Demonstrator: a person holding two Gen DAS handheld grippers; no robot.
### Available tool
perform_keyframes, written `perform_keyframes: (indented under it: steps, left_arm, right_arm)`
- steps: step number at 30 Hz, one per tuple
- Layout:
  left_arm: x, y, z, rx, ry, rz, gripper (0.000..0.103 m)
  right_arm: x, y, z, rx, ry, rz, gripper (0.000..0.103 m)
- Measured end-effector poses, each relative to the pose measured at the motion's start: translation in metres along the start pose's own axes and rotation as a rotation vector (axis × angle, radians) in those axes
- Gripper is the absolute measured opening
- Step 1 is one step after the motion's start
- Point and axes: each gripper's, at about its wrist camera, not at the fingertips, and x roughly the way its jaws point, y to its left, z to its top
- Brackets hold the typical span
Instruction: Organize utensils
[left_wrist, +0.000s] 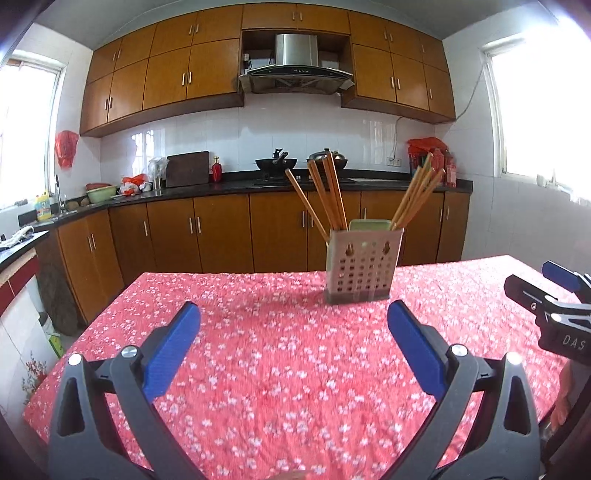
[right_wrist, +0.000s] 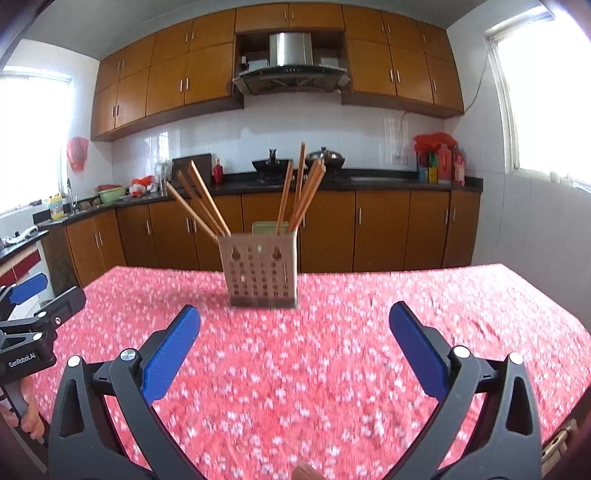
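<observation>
The left gripper (left_wrist: 293, 325) and right gripper (right_wrist: 294, 326) both have their jaws wide apart and empty above the desk (left_wrist: 277, 369). The perforated holder (left_wrist: 364, 266) stands right of frame center, wooden chopsticks (left_wrist: 332, 192) fanning out of it.

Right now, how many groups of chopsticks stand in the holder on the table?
2. One bunch leans left from the left side of the holder; the other bunch leans right from its right side. Single sticks overlap, so some may be hidden.
</observation>
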Motion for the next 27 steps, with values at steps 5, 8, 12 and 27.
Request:
perform_keyframes:
  steps: [5, 8, 12, 27]
  left_arm:
    - [0.0, -0.004, -0.013, 0.003, 0.022, 0.0, 0.099]
    - [0.003, -0.005, -0.018, 0.002, 0.038, 0.008, 0.099]
    - [0.003, -0.006, -0.023, 0.0, 0.049, 0.01, 0.099]
    - [0.007, -0.003, -0.026, -0.014, 0.064, 0.021, 0.099]
  right_arm:
    - [0.002, -0.003, -0.017, 0.024, 0.038, 0.008, 0.101]
    - [-0.001, -0.001, -0.023, 0.017, 0.038, 0.0, 0.101]
    - [-0.004, 0.001, -0.026, 0.009, 0.03, -0.009, 0.101]
    - [0.0, 0.003, -0.028, 0.013, 0.043, -0.028, 0.101]
